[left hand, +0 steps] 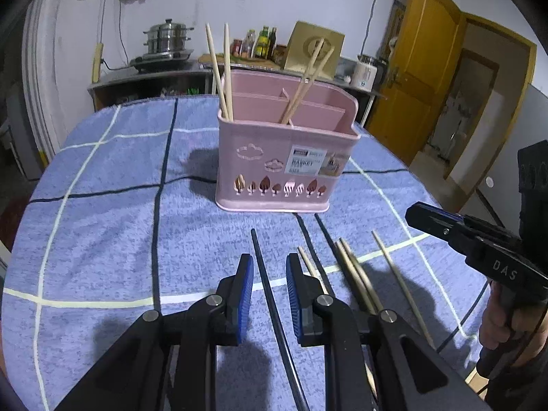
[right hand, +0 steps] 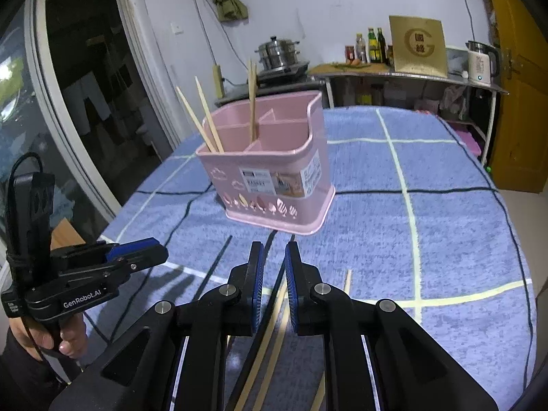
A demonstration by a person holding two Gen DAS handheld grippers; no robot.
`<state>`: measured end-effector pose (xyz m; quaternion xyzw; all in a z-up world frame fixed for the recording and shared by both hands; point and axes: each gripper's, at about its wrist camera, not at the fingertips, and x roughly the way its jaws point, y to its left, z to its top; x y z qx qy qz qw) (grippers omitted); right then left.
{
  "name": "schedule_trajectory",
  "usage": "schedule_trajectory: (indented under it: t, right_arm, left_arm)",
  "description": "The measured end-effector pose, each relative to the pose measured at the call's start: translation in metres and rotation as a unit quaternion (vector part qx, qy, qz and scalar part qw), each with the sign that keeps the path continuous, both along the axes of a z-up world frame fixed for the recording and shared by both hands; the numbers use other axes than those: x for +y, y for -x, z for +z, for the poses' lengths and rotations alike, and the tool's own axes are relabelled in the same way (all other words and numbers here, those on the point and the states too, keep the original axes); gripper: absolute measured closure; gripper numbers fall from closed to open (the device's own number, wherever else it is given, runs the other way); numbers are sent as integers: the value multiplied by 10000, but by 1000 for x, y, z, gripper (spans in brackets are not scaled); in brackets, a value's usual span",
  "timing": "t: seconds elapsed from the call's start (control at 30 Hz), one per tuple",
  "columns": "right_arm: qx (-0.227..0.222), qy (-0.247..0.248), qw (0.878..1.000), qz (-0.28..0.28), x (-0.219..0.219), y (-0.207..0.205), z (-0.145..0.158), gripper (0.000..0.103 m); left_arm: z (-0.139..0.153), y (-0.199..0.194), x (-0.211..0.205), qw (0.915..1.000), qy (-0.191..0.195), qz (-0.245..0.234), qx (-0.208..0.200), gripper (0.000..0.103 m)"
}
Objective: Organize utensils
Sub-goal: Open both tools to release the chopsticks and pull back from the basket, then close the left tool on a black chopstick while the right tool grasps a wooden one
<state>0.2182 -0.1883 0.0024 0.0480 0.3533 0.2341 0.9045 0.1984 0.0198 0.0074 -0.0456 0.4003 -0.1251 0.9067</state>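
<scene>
A pink divided basket [left hand: 284,157] [right hand: 274,171] stands upright mid-table with wooden chopsticks [left hand: 219,72] leaning in its compartments. On the blue checked cloth in front of it lie a black chopstick [left hand: 270,291] and several wooden chopsticks [left hand: 356,274] [right hand: 277,311]. My left gripper [left hand: 269,257] hovers low over the black chopstick, which runs along the gap between the parted fingers; nothing is pinched. My right gripper [right hand: 273,245] is also open by a narrow gap, above the wooden chopsticks, holding nothing. Each gripper shows in the other's view, at the side.
The tablecloth [right hand: 445,205] covers a rounded table whose edges fall away on both sides. Behind it a counter carries a steel steamer pot [left hand: 167,37], bottles [right hand: 373,46] and a white kettle [right hand: 479,63]. A yellow door [left hand: 421,78] is at the right, and a hand holds each gripper's handle.
</scene>
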Motion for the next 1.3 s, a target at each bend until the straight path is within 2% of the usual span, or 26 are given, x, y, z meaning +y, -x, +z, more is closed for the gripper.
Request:
schedule_trajectory:
  t: [0.47, 0.63, 0.77, 0.97, 1.2, 1.3]
  right_arm:
    - [488, 314, 9983, 87, 17, -31, -32, 90]
    - [693, 468, 9964, 116, 25, -47, -45, 90]
    - [796, 560, 9951, 165, 33, -57, -52, 90]
    - [926, 759, 9926, 196, 45, -70, -64, 90]
    - [900, 1000, 9908, 154, 56, -77, -64, 90]
    - [849, 1205, 9890, 89, 62, -76, -64, 96]
  left_arm:
    - [-56, -50, -13, 9963, -252, 44, 819, 84]
    - [-56, -51, -15, 9968, -443, 60, 659, 84]
    - [-55, -54, -9, 9967, -485, 152, 635, 91]
    - [-56, -55, 7, 9961, -502, 324, 654, 91]
    - [-55, -57, 5, 9951, -664, 278, 678, 91]
    - [-55, -58, 0, 9943, -782, 301, 652, 91]
